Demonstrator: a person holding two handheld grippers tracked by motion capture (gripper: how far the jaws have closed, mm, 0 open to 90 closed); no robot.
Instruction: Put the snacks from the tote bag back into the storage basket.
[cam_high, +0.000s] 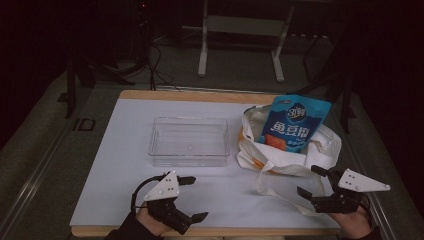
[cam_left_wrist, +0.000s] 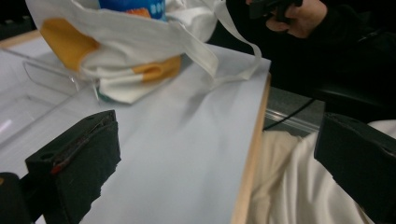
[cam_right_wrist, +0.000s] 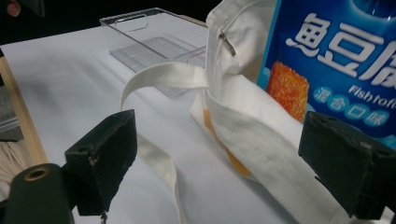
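A white cloth bag (cam_high: 300, 159) lies at the table's right with a blue snack packet (cam_high: 296, 120) standing out of its mouth. My right gripper (cam_high: 310, 181) hovers at the bag's near edge, jaws wide open and pressing on nothing. In the right gripper view the bag's strap (cam_right_wrist: 159, 77) and side (cam_right_wrist: 252, 135) lie ahead between the jaws, with the packet (cam_right_wrist: 336, 56) behind. My left gripper (cam_high: 194, 198) is open near the front edge, left of the bag, nothing between its jaws. From the left gripper view the bag (cam_left_wrist: 135, 42) is farther off.
A clear plastic box (cam_high: 189, 141) stands empty at the table's middle, just left of the bag. The white tabletop (cam_high: 115, 165) has a wooden rim. Past the far edge are a metal stand's legs (cam_high: 202, 55) and cables on a dark floor.
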